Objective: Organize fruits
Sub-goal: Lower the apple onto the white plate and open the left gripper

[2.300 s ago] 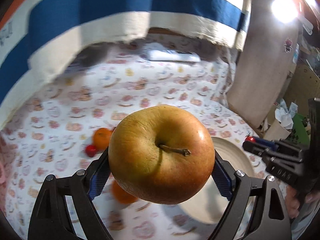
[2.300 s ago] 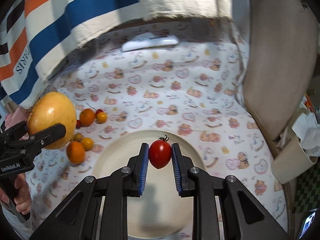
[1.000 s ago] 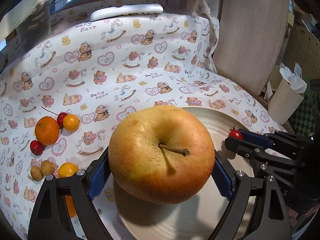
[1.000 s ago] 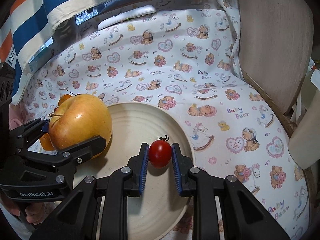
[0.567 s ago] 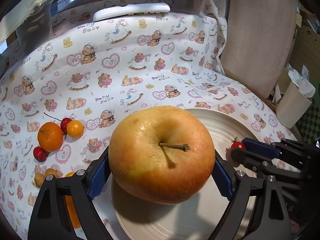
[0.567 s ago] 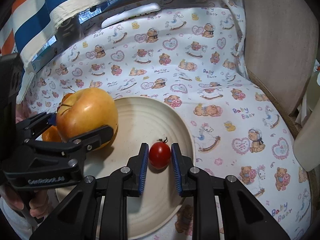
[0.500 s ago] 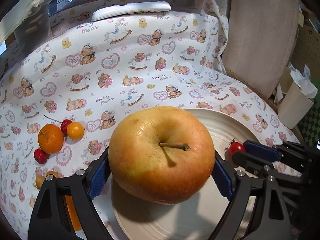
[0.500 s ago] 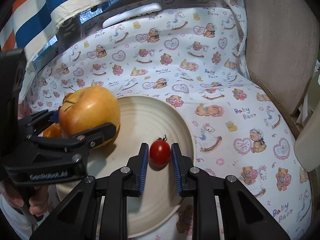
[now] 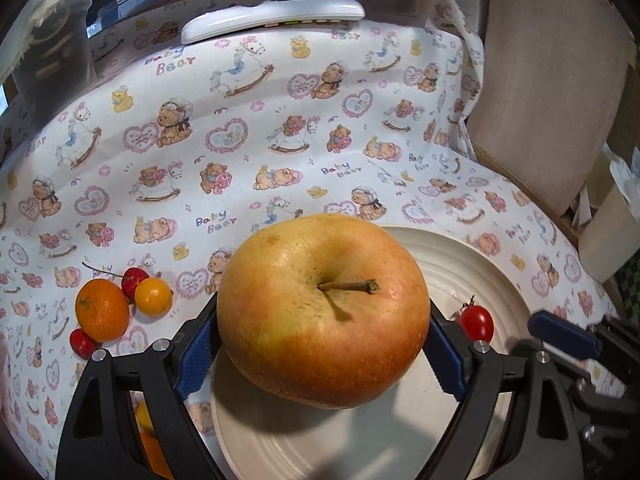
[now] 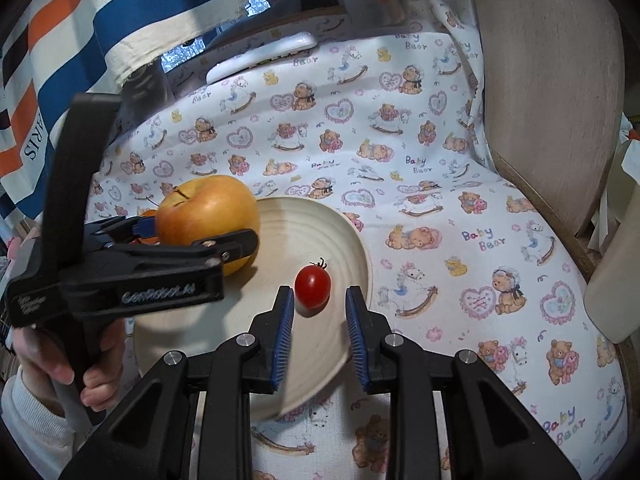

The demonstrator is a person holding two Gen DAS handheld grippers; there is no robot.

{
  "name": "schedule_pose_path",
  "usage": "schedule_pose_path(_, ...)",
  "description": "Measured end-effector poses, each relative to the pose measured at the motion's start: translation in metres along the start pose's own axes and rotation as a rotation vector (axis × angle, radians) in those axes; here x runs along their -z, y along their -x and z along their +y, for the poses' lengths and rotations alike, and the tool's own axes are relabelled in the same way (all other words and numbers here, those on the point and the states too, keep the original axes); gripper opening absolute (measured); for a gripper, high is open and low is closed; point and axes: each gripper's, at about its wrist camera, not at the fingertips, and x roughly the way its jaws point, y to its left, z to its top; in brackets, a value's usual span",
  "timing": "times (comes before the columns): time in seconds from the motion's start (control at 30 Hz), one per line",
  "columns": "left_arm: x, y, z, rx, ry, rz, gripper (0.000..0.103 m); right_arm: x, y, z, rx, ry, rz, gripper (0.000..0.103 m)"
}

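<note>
A large yellow-red apple point(image 9: 324, 308) is clamped between the blue pads of my left gripper point(image 9: 320, 332), low over the left part of the cream plate point(image 9: 460, 264). The right wrist view shows the same apple point(image 10: 208, 208) at the plate's point(image 10: 312, 224) left rim. A red cherry tomato point(image 10: 313, 286) lies on the plate, just ahead of my right gripper point(image 10: 320, 296). That gripper's jaws are opening, and neither pad touches the tomato. In the left wrist view the tomato point(image 9: 476, 322) rests right of the apple, beside the right gripper point(image 9: 552, 340).
An orange point(image 9: 102, 310), a small yellow fruit point(image 9: 153, 296) and red cherries point(image 9: 134, 280) lie on the bear-print cloth left of the plate. A white remote point(image 9: 272, 18) lies at the back. A chair back point(image 9: 552, 80) and a white cup point(image 9: 608, 232) stand right.
My right gripper's pads have parted from the tomato, which now rests on the plate. The left gripper has carried the apple further in over the plate.
</note>
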Motion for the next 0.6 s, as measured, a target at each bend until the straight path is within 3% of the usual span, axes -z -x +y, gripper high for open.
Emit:
schedule_pose_path(0.07,-0.003,-0.003,0.003,-0.007,0.012,0.004,0.089,-0.001,0.002,0.000,0.001,-0.001,-0.012,0.031)
schedule_pose_path(0.17,-0.005,-0.002,0.012,0.003,0.051,0.022,0.089,-0.001,0.007,-0.002,0.051,-0.007,-0.048,0.063)
schedule_pose_path(0.27,0.001,0.003,0.025,0.059,0.100,0.036,0.089,-0.003,0.004,-0.001,0.065,-0.007,-0.040,0.063)
schedule_pose_path(0.33,0.008,0.010,0.030,0.069,0.110,0.042,0.089,-0.004,-0.005,-0.001,0.045,-0.012,0.013,0.052)
schedule_pose_path(0.4,0.016,0.017,0.034,0.083,0.109,0.041,0.089,-0.005,-0.013,-0.002,0.039,-0.026,0.056,0.034)
schedule_pose_path(0.47,0.022,0.024,0.035,0.098,0.094,0.028,0.089,-0.005,-0.021,0.001,0.086,-0.024,0.115,0.020)
schedule_pose_path(0.6,0.018,0.030,0.032,0.075,0.058,-0.017,0.089,-0.011,-0.026,0.002,0.120,-0.038,0.145,0.016)
